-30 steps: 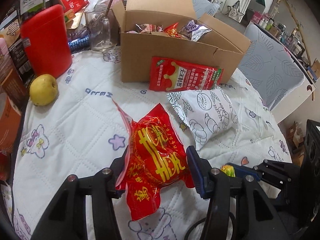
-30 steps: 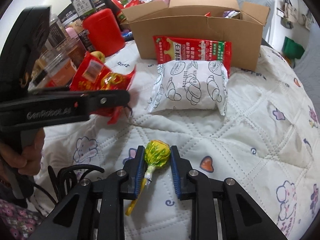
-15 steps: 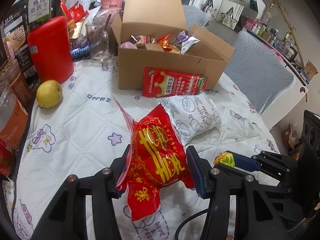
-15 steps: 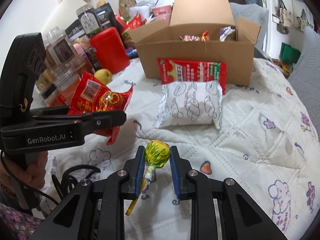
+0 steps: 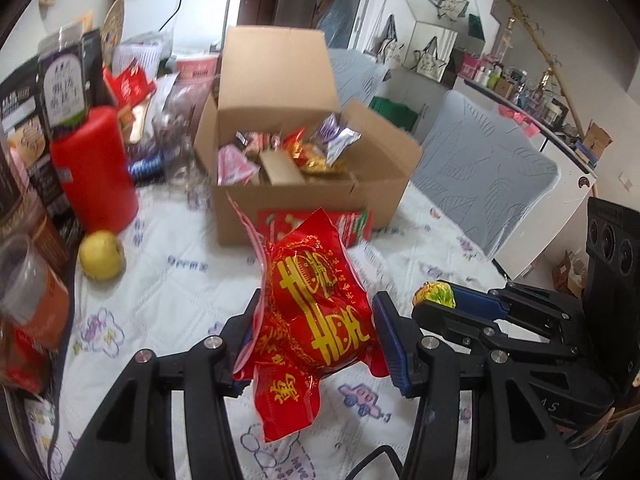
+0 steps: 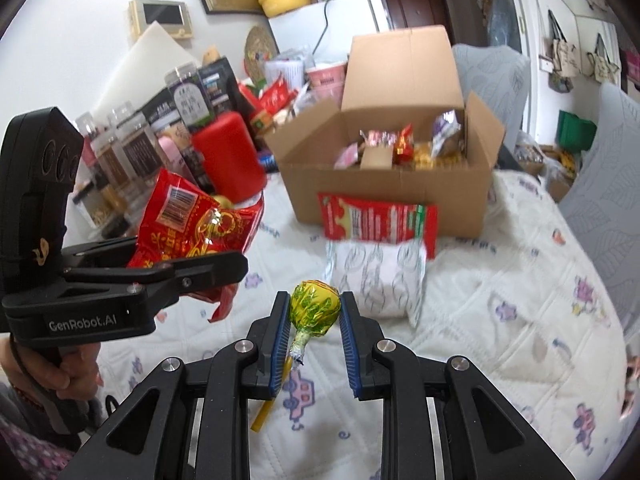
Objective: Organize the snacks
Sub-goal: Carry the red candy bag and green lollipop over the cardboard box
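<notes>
My left gripper [image 5: 314,328] is shut on a red snack bag with gold characters [image 5: 316,312], held above the quilted table; the same bag [image 6: 188,220] shows at the left of the right wrist view. My right gripper [image 6: 314,312] is shut on a yellow-green wrapped lollipop [image 6: 314,308], whose yellow stick hangs down between the fingers; the lollipop [image 5: 434,294] also shows at the right of the left wrist view. Ahead stands an open cardboard box [image 5: 304,208] [image 6: 400,184] holding several wrapped snacks. A red flat packet [image 6: 376,224] leans on its front, with a white croissant-print bag [image 6: 376,276] lying before it.
A red canister [image 5: 94,172], a yellow apple [image 5: 100,254], a glass jar [image 5: 174,140] and several jars and packets crowd the table's left and back. A grey padded chair [image 5: 480,184] stands to the right. A person's hand [image 6: 68,368] holds the left gripper's handle.
Both grippers have risen with their loads, so the box's inside now shows from above. The red bag and the lollipop have come up off the table.
</notes>
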The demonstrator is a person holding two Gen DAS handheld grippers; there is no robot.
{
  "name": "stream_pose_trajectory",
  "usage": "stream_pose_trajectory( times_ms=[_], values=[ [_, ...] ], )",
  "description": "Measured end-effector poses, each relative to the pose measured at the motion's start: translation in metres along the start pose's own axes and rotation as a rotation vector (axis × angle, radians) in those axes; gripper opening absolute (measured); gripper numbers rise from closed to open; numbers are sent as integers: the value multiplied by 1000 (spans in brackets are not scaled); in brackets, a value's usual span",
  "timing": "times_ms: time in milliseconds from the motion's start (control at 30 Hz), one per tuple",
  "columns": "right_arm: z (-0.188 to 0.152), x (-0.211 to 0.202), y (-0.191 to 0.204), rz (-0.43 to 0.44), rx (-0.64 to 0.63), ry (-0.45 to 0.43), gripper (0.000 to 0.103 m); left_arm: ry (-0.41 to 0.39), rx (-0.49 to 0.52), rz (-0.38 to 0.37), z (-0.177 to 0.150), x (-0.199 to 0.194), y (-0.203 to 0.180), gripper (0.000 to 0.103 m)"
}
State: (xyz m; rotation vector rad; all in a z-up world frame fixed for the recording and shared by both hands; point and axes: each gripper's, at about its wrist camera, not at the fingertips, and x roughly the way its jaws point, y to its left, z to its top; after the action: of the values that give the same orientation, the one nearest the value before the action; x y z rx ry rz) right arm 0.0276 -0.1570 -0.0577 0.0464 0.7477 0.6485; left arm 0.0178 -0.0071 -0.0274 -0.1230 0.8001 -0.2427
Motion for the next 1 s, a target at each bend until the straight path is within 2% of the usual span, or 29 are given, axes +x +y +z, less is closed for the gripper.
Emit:
stream_pose_trajectory(
  times_ms=[467,700,833,1000],
  values=[
    [67,-16,-11,-15,-46,-112,24,-109,51,-47,59,-3,-14,52],
    [102,-12,-24,-19,-62,-152,24,-137,60,-63,94,7,-15,52],
    [120,-6,-30,-26,-79,-166,24,-164,79,-45,112,11,-14,52],
    [142,7,-42,-43,-86,-174,24,-161,78,-45,135,29,-8,52]
  ],
)
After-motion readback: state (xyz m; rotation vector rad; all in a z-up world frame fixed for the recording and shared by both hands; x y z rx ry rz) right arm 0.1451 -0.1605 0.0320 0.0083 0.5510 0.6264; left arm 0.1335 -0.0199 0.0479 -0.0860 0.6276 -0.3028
